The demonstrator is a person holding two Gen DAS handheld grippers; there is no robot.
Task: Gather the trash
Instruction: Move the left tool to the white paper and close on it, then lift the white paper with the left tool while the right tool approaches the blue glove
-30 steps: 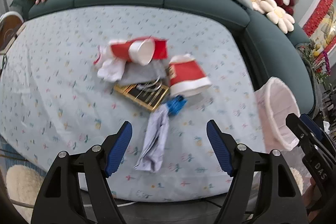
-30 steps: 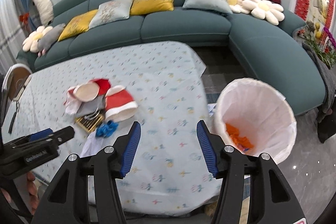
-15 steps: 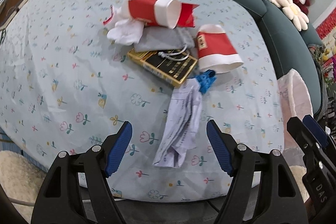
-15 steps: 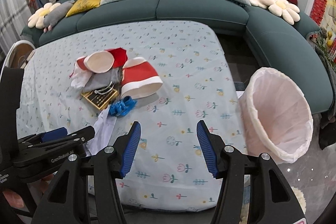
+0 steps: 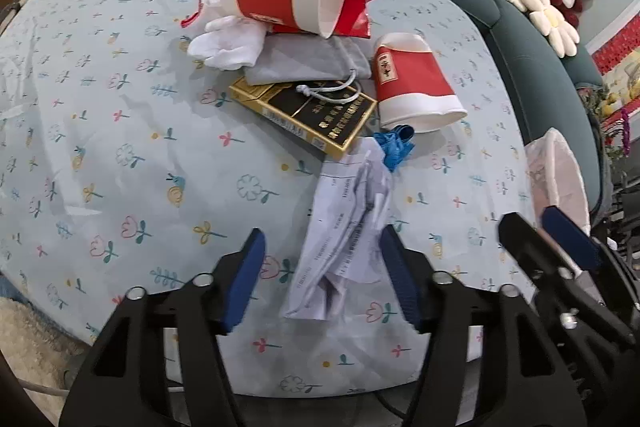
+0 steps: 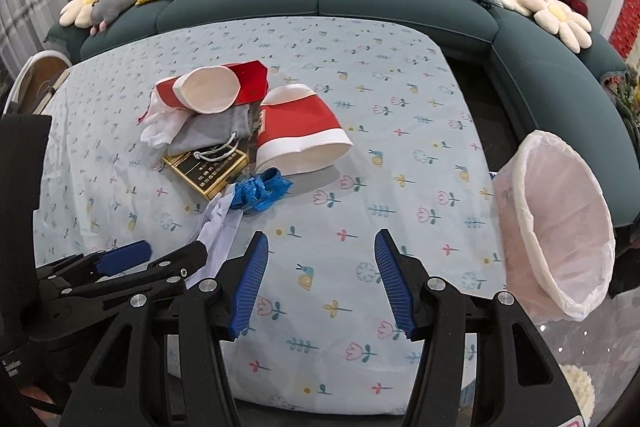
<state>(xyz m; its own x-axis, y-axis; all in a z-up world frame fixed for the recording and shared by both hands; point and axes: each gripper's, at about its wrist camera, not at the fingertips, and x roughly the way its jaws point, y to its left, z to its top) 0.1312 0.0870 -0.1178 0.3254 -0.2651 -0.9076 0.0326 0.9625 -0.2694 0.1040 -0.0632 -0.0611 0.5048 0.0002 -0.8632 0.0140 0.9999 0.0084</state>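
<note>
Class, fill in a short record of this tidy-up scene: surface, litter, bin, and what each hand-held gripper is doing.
surface: table with flowered cloth
litter: two red paper cups, crumpled paper, gold-and-black box
bin: white-lined, beside the table
left hand-held gripper: jaws have just been closing around the paper
right hand-held gripper: open, empty
</note>
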